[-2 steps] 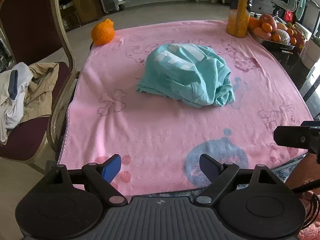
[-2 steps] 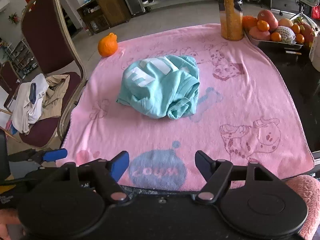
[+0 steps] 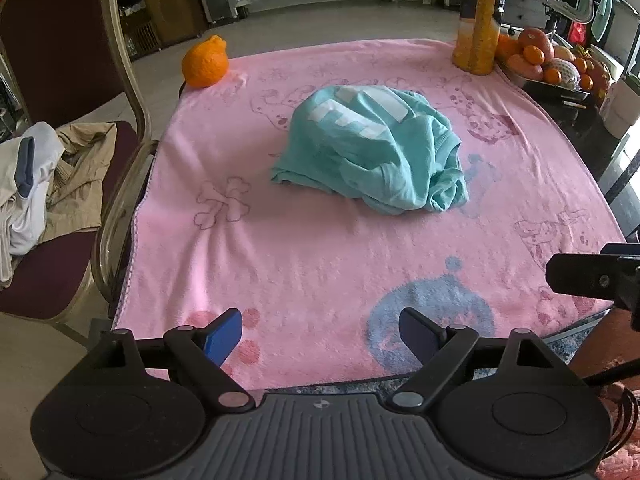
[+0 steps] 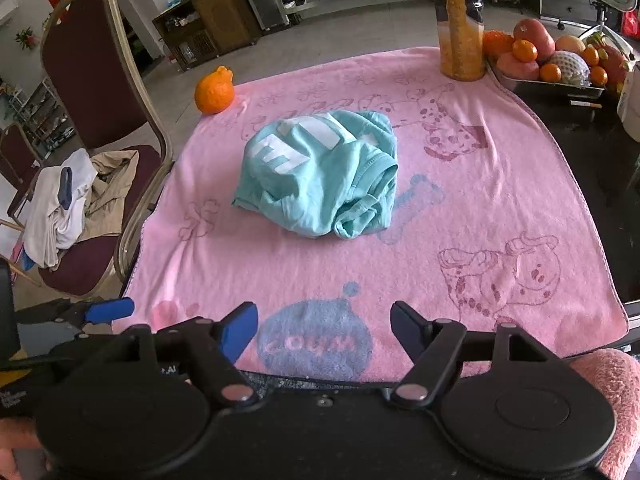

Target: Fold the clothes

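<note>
Jaws on both grippers stood wide apart, gripping nothing and touching nothing. The left gripper [image 3: 321,336] sat at the bottom of its frame, its blue-tipped fingers [image 3: 222,335] poised above the near edge of the pink blanket [image 3: 320,260]. The right gripper [image 4: 323,330] was placed likewise at the bottom of its own frame, over a blue blob printed on the blanket's near edge.

A teal shirt [image 3: 372,148] with white lettering lay crumpled in a loose heap at the middle of the blanket, well apart from both grippers.

An orange [image 3: 205,62] rested at the blanket's far corner, upper left of the frame. A tall yellow bottle [image 3: 478,20] stood upright at the upper right, just beside a tray of fruit [image 3: 548,60] at the right edge. At the left of the frame a dark red chair [image 3: 60,272] carried a pile of white and beige clothes [image 3: 44,184] on its seat.

In the left wrist view, part of the right gripper showed at the right edge, low down.
</note>
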The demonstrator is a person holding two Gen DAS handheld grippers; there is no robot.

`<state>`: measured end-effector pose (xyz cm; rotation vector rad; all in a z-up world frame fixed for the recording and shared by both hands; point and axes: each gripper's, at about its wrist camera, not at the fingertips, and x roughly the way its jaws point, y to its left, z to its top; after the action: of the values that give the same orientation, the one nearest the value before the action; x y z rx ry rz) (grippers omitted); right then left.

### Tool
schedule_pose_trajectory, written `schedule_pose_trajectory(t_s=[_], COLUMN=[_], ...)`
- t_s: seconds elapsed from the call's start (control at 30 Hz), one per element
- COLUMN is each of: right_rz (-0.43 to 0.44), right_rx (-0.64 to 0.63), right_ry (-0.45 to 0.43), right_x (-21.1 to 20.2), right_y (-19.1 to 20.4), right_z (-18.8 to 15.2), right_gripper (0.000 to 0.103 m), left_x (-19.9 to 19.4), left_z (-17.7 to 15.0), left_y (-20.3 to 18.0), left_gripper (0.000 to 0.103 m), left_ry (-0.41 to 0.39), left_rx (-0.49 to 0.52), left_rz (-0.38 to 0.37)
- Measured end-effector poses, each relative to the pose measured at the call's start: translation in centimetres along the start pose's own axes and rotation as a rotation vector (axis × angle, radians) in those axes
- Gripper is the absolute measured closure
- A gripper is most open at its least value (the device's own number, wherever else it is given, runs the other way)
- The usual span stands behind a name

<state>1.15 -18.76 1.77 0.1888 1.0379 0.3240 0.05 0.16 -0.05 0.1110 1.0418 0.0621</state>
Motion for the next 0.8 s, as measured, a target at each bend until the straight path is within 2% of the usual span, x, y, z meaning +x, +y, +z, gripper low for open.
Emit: schedule_pose_trajectory(t_s=[0.23, 0.8], right_rz=[0.000, -0.016], right_rx=[-0.003, -0.006], right_ry=[0.013, 0.028], right_x=[0.10, 0.32], right_y=[-0.21, -0.10], right_z=[0.01, 0.03], right_gripper=[0.028, 0.027], left_x=[0.35, 0.19], left_z=[0.55, 0.09], left_y=[0.11, -0.01], left_gripper=[0.016, 0.015], left_ry=[0.026, 0.020], left_rx=[0.003, -0.006], left_rz=[-0.012, -0.012])
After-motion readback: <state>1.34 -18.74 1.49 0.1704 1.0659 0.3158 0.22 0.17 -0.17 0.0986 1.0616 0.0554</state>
